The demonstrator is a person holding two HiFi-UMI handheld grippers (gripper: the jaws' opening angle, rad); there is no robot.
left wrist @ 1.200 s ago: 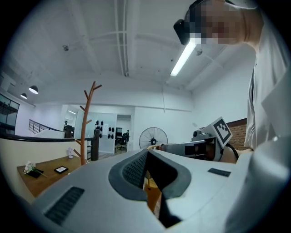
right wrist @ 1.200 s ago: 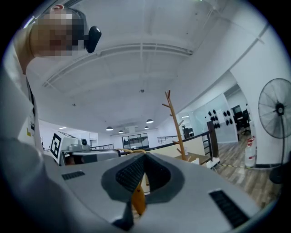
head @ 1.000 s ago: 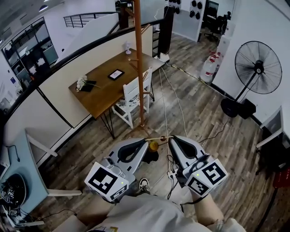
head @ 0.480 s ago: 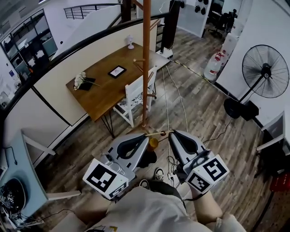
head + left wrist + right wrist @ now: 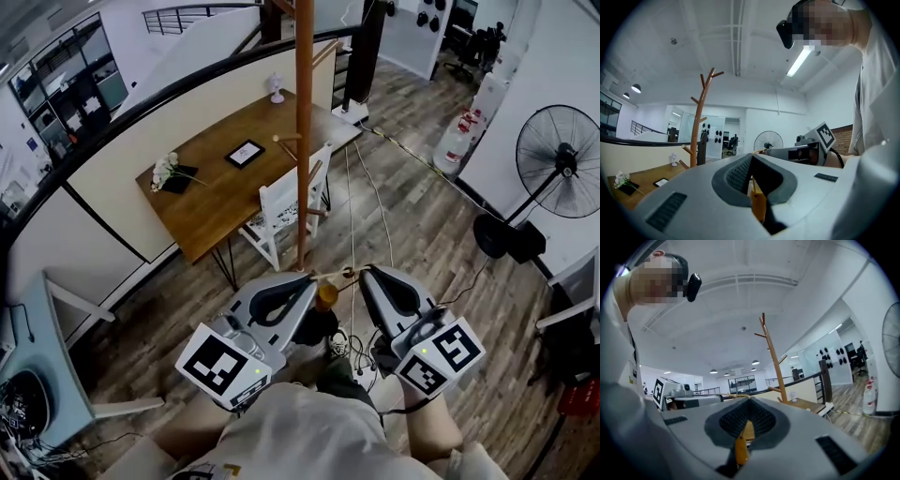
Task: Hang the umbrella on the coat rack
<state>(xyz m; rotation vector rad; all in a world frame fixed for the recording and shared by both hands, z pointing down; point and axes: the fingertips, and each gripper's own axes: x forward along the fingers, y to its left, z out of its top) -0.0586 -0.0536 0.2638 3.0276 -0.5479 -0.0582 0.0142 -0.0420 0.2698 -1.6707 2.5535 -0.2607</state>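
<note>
My left hand-held gripper [image 5: 302, 279] and right hand-held gripper [image 5: 369, 273] each pinch the umbrella [image 5: 326, 294], its orange part caught between both pairs of jaws. It sits low beside the coat rack [image 5: 304, 141], near the pole's foot, with the tabletop [image 5: 225, 192] beyond.

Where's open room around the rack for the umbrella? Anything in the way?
The rack's visible pegs look bare. Open floor lies between the cables and the fan. The other side is crowded: the chair stands right by the pole, with the table behind it. The left tool and right tool grip the umbrella.
</note>
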